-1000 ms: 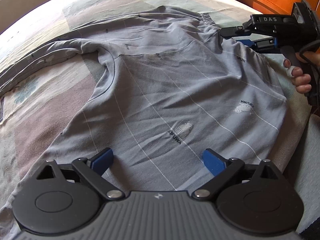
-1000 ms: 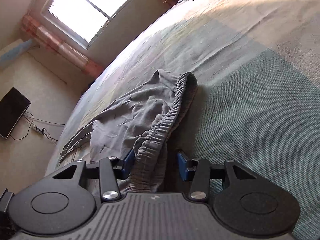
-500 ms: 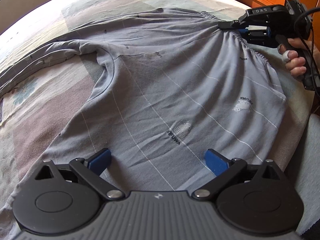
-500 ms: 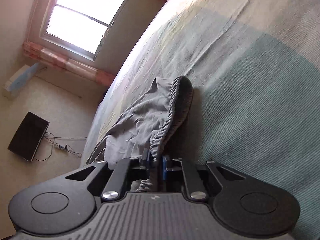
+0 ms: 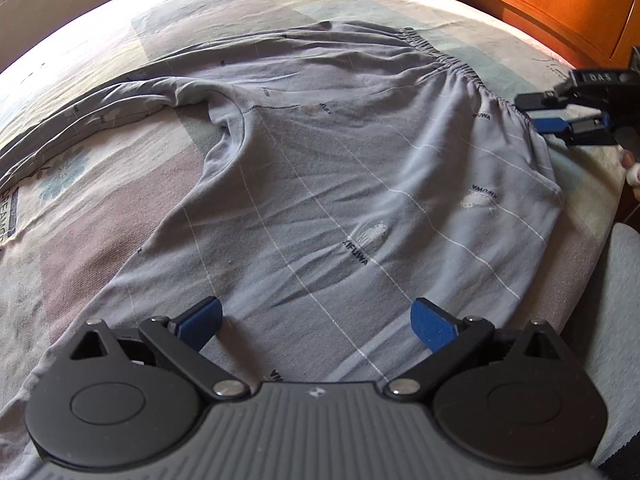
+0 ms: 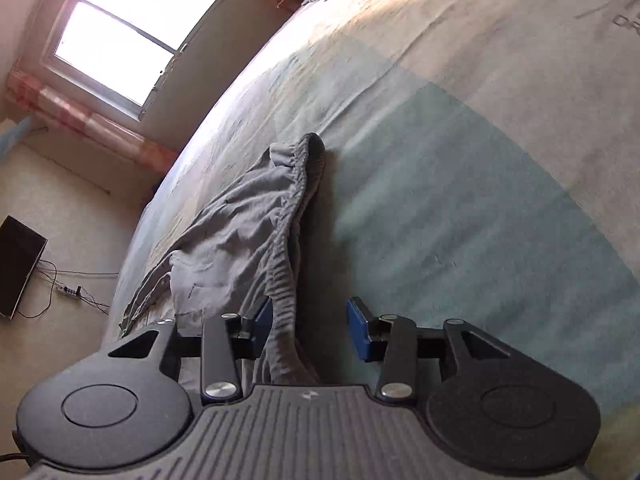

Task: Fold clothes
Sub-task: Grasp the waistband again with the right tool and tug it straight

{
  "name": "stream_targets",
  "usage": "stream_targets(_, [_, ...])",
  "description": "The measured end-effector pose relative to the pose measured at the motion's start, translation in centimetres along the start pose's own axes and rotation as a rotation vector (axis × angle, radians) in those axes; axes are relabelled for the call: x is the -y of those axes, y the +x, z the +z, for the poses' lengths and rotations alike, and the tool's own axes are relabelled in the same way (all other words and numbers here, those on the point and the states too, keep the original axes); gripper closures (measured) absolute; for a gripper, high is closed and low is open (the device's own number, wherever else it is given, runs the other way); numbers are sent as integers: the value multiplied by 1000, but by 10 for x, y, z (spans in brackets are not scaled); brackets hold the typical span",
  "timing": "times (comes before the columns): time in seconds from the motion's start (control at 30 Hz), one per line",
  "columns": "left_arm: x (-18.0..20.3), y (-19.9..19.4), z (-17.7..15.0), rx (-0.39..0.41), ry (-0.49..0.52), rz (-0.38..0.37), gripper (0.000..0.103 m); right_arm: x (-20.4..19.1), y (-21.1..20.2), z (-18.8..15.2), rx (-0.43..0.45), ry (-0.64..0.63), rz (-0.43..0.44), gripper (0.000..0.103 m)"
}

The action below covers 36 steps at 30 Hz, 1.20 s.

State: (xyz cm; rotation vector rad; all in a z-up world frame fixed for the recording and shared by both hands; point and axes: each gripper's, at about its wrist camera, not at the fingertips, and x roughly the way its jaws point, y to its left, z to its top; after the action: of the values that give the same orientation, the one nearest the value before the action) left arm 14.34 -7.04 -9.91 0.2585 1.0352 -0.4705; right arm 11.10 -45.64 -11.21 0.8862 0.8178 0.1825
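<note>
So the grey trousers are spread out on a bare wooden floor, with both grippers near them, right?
Not quite: the grey trousers lie on a bed with a patterned bedspread, not a bare floor, as the left wrist view shows. The left gripper and right gripper are both near them.

- Daylight pours through the window (image 6: 132, 36), which is blown out to white.
- Glare washes the bed's (image 5: 168, 4) far side.
- Fisheye bending curves every edge.
- The right wrist view is slightly soft; the pants (image 6: 256, 216) cast a dark shadow.
</note>
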Motion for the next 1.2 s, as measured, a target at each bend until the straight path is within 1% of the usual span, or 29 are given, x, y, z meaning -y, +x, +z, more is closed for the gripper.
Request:
stream_targets(0.07, [0, 0, -1, 5, -4, -3, 3, 0, -16, -25, 9, 71, 9, 55])
stream_targets(0.1, [1, 1, -1, 7, -1, -4, 3, -2, -15, -33, 5, 102, 19, 50])
stream_targets(0.17, [3, 2, -1, 11, 4, -8, 3, -4, -10, -47, -7, 163, 40, 44])
stream_targets(0.2, [4, 2, -1, 15, 7, -15, 3, -6, -7, -54, -14, 193, 51, 42])
stream_targets(0.23, [4, 2, -2, 17, 9, -20, 3, -9, 1, -56, -11, 200, 40, 43])
stream_targets(0.3, [5, 1, -3, 19, 14, -19, 3, -15, 13, -55, 29, 200, 36, 43])
stream_targets(0.37, [5, -1, -5, 20, 18, -27, 3, -21, 22, -51, 73, 174, 33, 44])
stream_targets(0.43, [5, -2, -8, 19, 23, -34, 3, -21, 26, -49, 106, 163, 33, 51])
stream_targets(0.47, [5, -3, -9, 20, 27, -33, 3, -20, 25, -50, 118, 165, 21, 73])
stream_targets(0.5, [4, -4, -11, 21, 28, -33, 3, -16, 20, -50, 144, 173, 10, 92])
stream_targets(0.6, [0, -7, -14, 22, 22, -33, 3, -14, -3, -54, 240, 158, -15, 92])
stream_targets(0.63, [-2, -8, -14, 20, 25, -26, 3, -16, -5, -54, 232, 141, -52, 92])
stream_targets(0.67, [-3, -9, -14, 19, 29, -15, 3, -19, -5, -54, 215, 124, -93, 91])
stream_targets(0.73, [-6, -15, -13, 33, 38, -5, 3, -26, -6, -55, 195, 93, -186, 75])
stream_targets(0.77, [-7, -19, -12, 46, 40, -2, 3, -29, -6, -55, 194, 80, -240, 72])
stream_targets(0.83, [-11, -27, -10, 61, 33, 9, 3, -43, -13, -54, 249, 14, -319, 64])
stream_targets(0.87, [-12, -30, -10, 65, 32, 12, 3, -52, -19, -55, 279, -52, -344, 62])
stream_targets(0.93, [-12, -33, -12, 70, 47, 15, 3, -73, -24, -56, 291, -206, -317, 59])
stream_targets(0.97, [-11, -33, -13, 69, 58, 24, 3, -84, -21, -58, 281, -276, -292, 56])
stream_targets(1.03, [-11, -30, -17, 47, 72, 38, 3, -105, -7, -68, 216, -428, -247, 49])
stream_targets(1.07, [-11, -29, -20, 30, 74, 42, 3, -111, 3, -75, 179, -497, -244, 47])
stream_targets(1.13, [-12, -28, -29, -1, 79, 46, 3, -119, 23, -89, 110, -597, -277, 47])
stream_targets(1.2, [-17, -30, -43, -31, 69, 41, 3, -115, 35, -102, 56, -643, -334, 47])
